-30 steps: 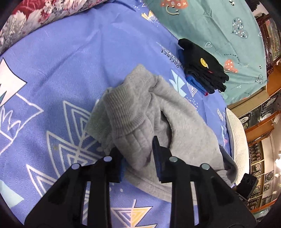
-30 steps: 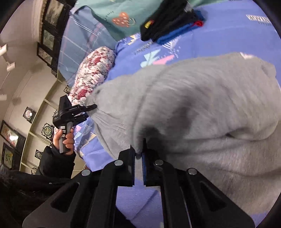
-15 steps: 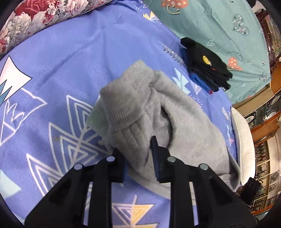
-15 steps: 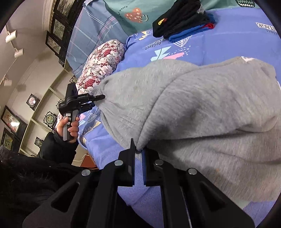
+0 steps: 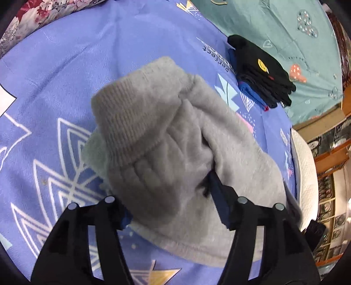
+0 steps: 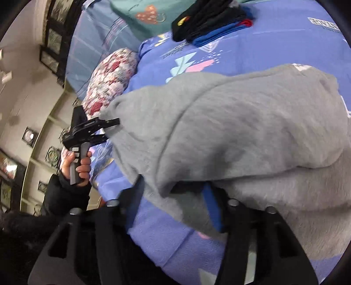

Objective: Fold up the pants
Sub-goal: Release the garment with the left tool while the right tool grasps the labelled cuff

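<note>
Grey fleece pants [image 5: 175, 140] lie folded in a heap on the blue patterned bedsheet [image 5: 54, 72], with a ribbed cuff [image 5: 133, 114] on top at the left. My left gripper [image 5: 171, 210] hangs over their near edge. Its jaws are opening, and a fold of the cloth lies loose between them. In the right wrist view the pants [image 6: 252, 131] fill the middle. My right gripper [image 6: 171, 206] is opening too, with a corner of grey cloth between its fingers and free of the pads. The left gripper [image 6: 103, 129] also shows there, at the pants' far corner, held by a hand [image 6: 79, 164].
A stack of folded dark clothes [image 5: 263, 72] sits on the sheet beyond the pants, also seen in the right wrist view [image 6: 208, 19]. A teal blanket [image 5: 285, 26] lies behind it. A floral pillow [image 6: 109, 81] rests at the bed's end. Wall shelves stand past the bed edge.
Both grippers were shut on the grey cloth and have now spread their jaws and let it go. The pants have sunk onto the sheet, and the left gripper has moved closer to them.
</note>
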Motion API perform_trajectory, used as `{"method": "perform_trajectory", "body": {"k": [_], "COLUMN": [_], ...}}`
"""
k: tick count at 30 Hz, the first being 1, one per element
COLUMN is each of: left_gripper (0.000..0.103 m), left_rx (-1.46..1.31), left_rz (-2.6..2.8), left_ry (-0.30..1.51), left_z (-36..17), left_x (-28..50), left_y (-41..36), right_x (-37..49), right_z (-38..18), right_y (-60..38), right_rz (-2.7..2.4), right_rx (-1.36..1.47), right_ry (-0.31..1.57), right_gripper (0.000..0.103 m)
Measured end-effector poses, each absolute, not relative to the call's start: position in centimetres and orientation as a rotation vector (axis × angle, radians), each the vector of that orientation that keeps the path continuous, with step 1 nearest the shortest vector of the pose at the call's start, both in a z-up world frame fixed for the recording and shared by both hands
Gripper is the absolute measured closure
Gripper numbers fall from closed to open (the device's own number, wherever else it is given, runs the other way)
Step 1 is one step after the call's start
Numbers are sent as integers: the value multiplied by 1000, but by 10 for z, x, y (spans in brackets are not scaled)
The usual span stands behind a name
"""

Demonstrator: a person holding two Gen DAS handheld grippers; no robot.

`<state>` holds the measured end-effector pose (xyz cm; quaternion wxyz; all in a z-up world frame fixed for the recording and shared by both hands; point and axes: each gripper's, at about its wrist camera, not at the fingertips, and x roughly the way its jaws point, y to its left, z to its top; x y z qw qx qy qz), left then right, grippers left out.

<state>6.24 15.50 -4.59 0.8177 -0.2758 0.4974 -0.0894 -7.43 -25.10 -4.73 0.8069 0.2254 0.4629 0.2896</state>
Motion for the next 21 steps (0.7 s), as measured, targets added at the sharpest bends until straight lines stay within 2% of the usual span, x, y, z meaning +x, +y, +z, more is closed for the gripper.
{"method": "perform_trajectory", "body": {"k": [2,3,4,5,7,9,12,18,20,21], "left_gripper": [55,70,77,79,86,86,86,77,76,72], "left_rx": [-557,-545,-551,-557,-573,-560,-557,-474,-467,-463], "left_rz": [-189,-190,-192,-195,-214,-225,-231,-174,-168,-170], "left_ry": [1040,1034,1024,1010,961,927,929,1032,1035,1045], "left_z": [-42,-40,-37,-33,-20,-10,-9,-53,-49,-47], "left_x": [68,69,69,69,59,46,30,39,37,35], "left_y": [152,150,152,152,154,157,163,155,154,154], "right_x": [-70,-66,-63,-61,-70,-82,-92,-88,-93,-97], "right_z": [-47,-49,-53,-56,-40,-21,-19,-74,-68,-62], "right_y": [-252,-253,-255,-257,-255,-252,-258,-249,-251,-255], "right_rz": [592,569,564,563,597,670,708,593,596,586], "right_rx": [483,488,509,537,509,473,478,413,396,383], "right_ry": [979,983,993,1003,909,829,825,999,996,1000], "right_gripper": [46,58,76,84,85,85,85,84,76,66]}}
